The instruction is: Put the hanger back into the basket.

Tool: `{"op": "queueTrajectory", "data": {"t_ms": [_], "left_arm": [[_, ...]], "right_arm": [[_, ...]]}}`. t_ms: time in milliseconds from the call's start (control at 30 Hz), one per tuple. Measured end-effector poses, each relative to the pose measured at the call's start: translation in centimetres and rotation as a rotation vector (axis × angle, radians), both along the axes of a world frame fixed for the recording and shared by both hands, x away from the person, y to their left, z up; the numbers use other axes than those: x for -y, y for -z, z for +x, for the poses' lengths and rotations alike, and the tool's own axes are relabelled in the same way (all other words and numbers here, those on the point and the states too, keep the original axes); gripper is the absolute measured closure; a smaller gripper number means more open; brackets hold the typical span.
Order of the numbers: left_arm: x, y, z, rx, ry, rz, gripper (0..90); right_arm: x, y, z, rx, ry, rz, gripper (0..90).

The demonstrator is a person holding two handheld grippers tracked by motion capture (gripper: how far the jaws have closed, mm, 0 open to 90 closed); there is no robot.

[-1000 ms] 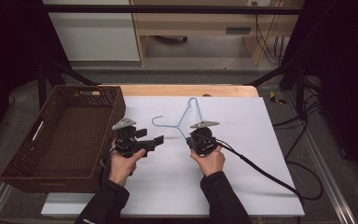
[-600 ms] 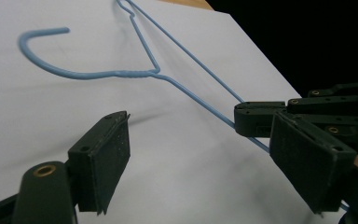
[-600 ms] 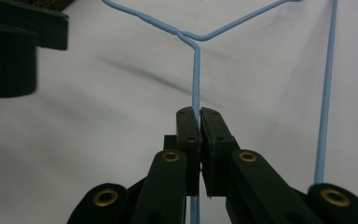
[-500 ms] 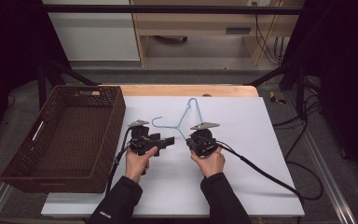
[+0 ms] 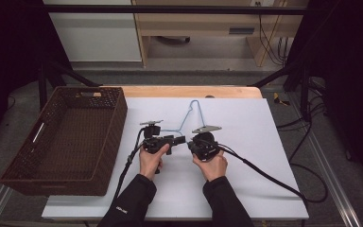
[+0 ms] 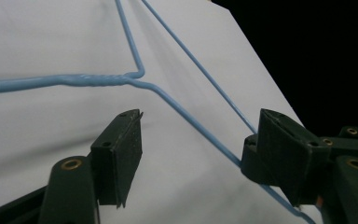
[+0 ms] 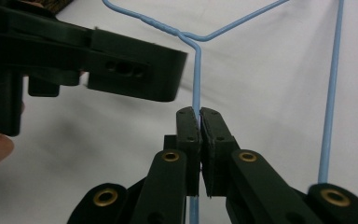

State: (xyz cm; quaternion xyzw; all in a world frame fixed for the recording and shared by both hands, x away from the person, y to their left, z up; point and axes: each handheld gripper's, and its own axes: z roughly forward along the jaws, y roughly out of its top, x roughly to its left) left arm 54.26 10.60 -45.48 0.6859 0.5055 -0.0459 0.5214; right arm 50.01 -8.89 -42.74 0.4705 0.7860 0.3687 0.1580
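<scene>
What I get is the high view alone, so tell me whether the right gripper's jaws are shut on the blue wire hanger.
Observer: Yes. In the right gripper view the right gripper has its jaws shut on one wire of the blue wire hanger, a little way from its twisted neck.
Operator: Now report the left gripper's jaws.
Observer: In the left gripper view the left gripper has its jaws apart, and they have just been closing. A hanger wire runs between them, close to one jaw, with neither pad pressing on it.
</scene>
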Motion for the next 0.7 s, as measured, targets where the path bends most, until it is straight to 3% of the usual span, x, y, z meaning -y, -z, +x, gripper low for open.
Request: {"op": "queueTrajectory", "data": {"t_ms": [233, 400, 433, 567, 700], "left_arm": [[1.1, 0.6, 0.5, -0.043, -0.019, -0.019, 41.7], [1.3, 1.1, 0.8, -0.085, -0.030, -0.036, 54.8], [1.3, 1.2, 0.9, -0.067, -0.035, -0.023, 57.3], [1.3, 1.3, 1.0, -0.075, -0.051, -0.024, 67.2], [1.3, 1.2, 0.9, -0.089, -0.060, -0.046, 70.5]], "right_arm": [[0.1, 0.1, -0.2, 0.002, -0.002, 0.007, 87.7], [0.3, 0.3, -0.2, -0.004, 0.001, 0.015, 87.7], [0.4, 0.3, -0.2, -0.001, 0.000, 0.014, 87.7], [0.5, 0.3, -0.3, 0.001, -0.003, 0.022, 87.7], [0.5, 0.3, -0.4, 0.002, -0.004, 0.024, 87.7]]}}
